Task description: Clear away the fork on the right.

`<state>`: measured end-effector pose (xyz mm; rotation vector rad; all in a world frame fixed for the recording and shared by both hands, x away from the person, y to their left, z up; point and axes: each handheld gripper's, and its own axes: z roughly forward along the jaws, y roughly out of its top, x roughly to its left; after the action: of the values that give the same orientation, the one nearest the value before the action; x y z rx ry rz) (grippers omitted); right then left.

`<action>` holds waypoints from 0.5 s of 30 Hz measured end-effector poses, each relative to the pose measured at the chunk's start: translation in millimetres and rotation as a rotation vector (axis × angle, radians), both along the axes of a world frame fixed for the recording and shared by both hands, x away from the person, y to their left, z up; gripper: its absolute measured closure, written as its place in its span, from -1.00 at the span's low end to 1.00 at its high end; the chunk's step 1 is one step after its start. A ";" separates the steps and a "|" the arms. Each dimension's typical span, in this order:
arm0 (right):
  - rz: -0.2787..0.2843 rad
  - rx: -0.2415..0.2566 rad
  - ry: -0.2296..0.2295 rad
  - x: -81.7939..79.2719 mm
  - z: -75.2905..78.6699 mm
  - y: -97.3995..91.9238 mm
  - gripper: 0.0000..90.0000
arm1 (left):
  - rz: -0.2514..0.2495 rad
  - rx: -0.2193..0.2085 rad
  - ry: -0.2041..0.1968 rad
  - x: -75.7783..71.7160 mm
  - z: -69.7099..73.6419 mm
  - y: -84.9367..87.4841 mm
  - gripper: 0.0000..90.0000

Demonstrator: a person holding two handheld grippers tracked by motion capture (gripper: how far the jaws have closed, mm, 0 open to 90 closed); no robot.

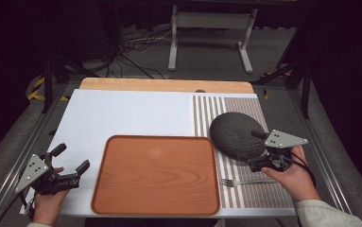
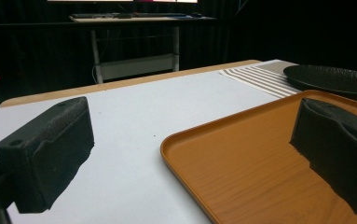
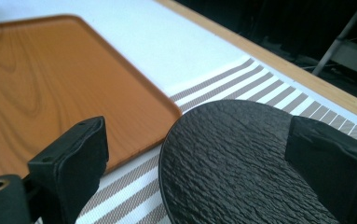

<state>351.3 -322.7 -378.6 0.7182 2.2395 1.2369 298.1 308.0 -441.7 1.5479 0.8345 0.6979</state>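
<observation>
A black textured plate (image 1: 237,135) is seen lying on the striped placemat (image 1: 245,189) at the right side of the table, just beside the right edge of the wooden tray (image 1: 156,175). The right gripper (image 1: 260,150) is held at the plate's near right rim, and in the right gripper view its jaws are seen spread wide, one over the plate's surface (image 3: 232,158) and one beside the tray's corner (image 3: 50,93), with nothing clamped between them. A fork (image 1: 242,181) is seen on the placemat, just in front of the plate and beside the right hand (image 1: 292,177). The left gripper (image 1: 70,158) is held over the white table cover (image 1: 122,113) left of the tray, its jaws likewise parted wide and empty, with the tray's left edge (image 2: 241,163) seen between them
</observation>
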 end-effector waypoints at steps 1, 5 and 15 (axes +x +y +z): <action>0.007 -0.017 0.009 0.2 1.1 1.2 -0.84 | 0.001 -0.002 -0.002 0.1 -0.1 -0.2 -1.00; 0.037 -0.087 0.039 1.5 3.9 5.4 -0.84 | -0.001 -0.002 -0.001 0.2 -0.2 -0.2 -1.00; 0.098 -0.247 0.141 6.4 4.0 13.3 -0.84 | -0.001 0.002 -0.001 0.4 -0.3 -0.4 -1.00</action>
<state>357.7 -309.4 -374.5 0.6234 2.5132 0.9537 298.4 307.7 -442.0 1.5498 0.8325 0.6990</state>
